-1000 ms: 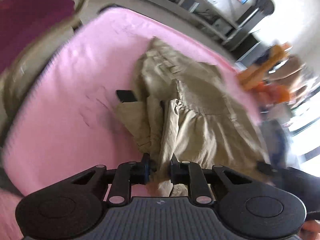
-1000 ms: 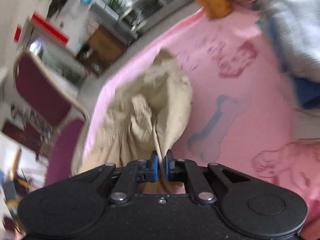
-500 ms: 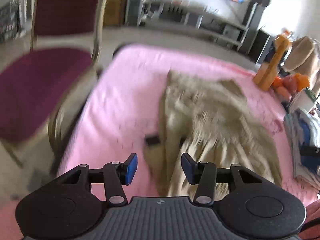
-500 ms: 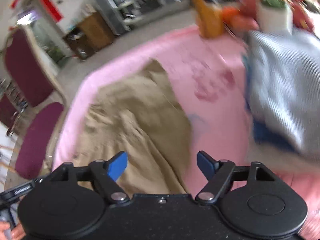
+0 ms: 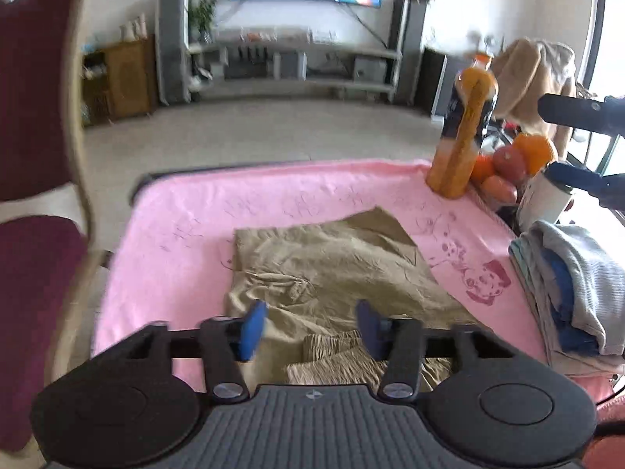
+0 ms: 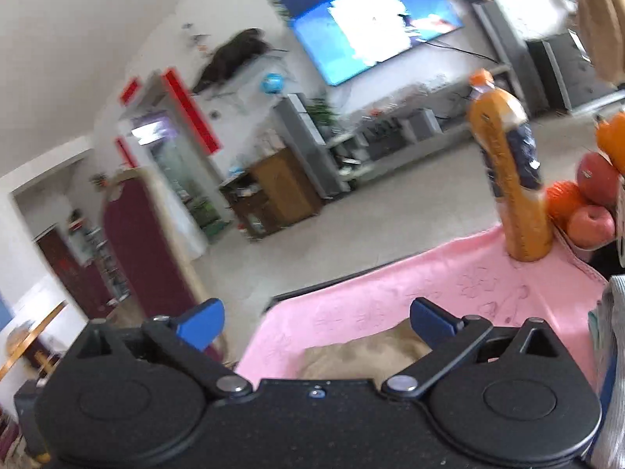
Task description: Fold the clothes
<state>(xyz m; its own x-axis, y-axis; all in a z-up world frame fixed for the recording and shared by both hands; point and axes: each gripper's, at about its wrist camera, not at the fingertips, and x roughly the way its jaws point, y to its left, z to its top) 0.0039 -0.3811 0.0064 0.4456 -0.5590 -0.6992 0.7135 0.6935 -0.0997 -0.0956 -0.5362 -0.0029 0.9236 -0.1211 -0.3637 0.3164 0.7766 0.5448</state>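
The khaki garment [image 5: 332, 273] lies partly folded on the pink cloth [image 5: 175, 242] covering the table, near its middle, with an elastic waistband bunched at the near edge. The left gripper [image 5: 310, 328] hangs above that near edge, its jaws partway apart and closing, with nothing pinched between the blue pads. The right gripper [image 6: 316, 318] is raised higher, its jaws spreading wide and empty. On the right sits a stack of folded clothes [image 5: 574, 289], grey over blue. At the far right corner stand an orange drink bottle [image 5: 465, 133], whose dark label is too blurred to read, and a heap of fruit [image 5: 511, 164]. The pink cloth carries red cartoon prints, with no legible writing. A maroon chair [image 5: 35, 117] stands to the left.
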